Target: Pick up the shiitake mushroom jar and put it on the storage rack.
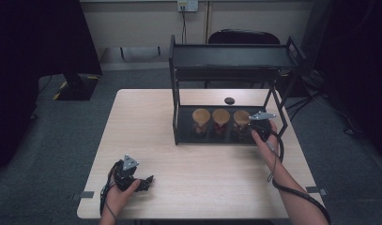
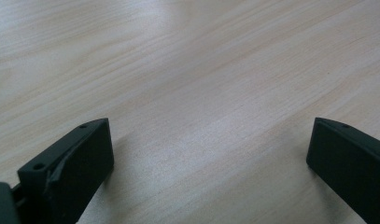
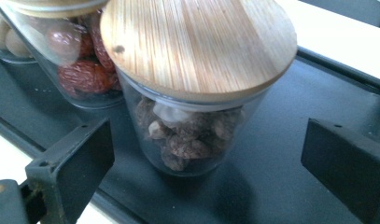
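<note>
My right hand-held gripper (image 3: 204, 154) is released, its two black jaws standing wide apart on either side of the clear glass jar with a round bamboo lid (image 3: 197, 60), neither pad touching the glass; the jar holds brown, lumpy dried pieces. In the high view that right hand-held gripper (image 1: 260, 125) sits at about 3 o'clock on the light wooden desk (image 1: 146, 126), at the right end of the black metal two-tier rack (image 1: 231, 58), and the jar (image 1: 241, 119) stands on the rack's dark lower tray as the rightmost of three in a row. Just beside it, toward 9 o'clock, is a second glass jar with a bamboo lid holding red dried fruit (image 3: 82, 70), and beyond that a third jar with pale round pieces (image 1: 201, 119). A small dark round object (image 1: 229, 100) lies on the desk behind the rack, at 12 o'clock. My left hand-held gripper (image 1: 144, 183) rests low over the desk at about 7 o'clock, well apart from the rack, released as well, with bare wood grain between its jaws
</note>
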Action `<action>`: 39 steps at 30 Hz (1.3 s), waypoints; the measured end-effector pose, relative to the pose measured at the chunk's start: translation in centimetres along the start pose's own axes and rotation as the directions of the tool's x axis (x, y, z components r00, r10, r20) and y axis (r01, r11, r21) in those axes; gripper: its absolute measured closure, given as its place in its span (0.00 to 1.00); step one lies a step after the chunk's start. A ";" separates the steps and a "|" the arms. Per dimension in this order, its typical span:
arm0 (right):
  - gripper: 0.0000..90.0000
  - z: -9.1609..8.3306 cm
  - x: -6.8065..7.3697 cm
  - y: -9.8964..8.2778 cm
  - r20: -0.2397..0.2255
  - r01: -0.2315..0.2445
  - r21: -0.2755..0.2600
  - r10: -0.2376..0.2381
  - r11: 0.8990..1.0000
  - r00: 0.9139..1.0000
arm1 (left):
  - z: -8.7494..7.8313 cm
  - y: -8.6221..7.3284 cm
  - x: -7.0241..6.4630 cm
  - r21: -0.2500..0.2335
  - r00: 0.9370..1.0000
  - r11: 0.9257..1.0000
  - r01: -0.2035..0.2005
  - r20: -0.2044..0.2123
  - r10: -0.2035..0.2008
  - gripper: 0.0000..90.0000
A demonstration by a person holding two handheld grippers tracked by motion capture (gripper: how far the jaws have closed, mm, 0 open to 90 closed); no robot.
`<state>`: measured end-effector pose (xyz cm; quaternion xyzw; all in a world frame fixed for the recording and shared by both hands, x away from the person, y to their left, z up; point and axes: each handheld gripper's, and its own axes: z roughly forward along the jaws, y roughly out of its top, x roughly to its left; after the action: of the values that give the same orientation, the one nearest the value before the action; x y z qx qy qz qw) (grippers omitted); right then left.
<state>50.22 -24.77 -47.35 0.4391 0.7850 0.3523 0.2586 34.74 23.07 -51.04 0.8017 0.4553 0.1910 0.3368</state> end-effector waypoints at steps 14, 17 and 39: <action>0.02 -0.9 0.7 0.4 -0.016 -0.021 -0.026 0.020 0.999 1.000 | 0.0 0.0 0.0 0.000 1.000 1.000 0.000 0.000 0.000 0.00; 0.02 -1.0 0.8 0.3 -0.017 -0.027 -0.028 0.027 0.999 0.999 | 0.0 0.0 0.0 0.000 1.000 1.000 0.000 0.000 0.000 0.00; 0.03 -2.2 1.3 -0.9 -0.051 -0.034 -0.035 0.032 0.999 0.998 | 0.0 0.0 0.0 0.000 1.000 1.000 0.000 0.000 0.000 0.00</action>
<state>47.56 -24.68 -46.77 0.4383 0.7775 0.3813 0.2409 34.74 23.07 -51.04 0.8018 0.4552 0.1911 0.3367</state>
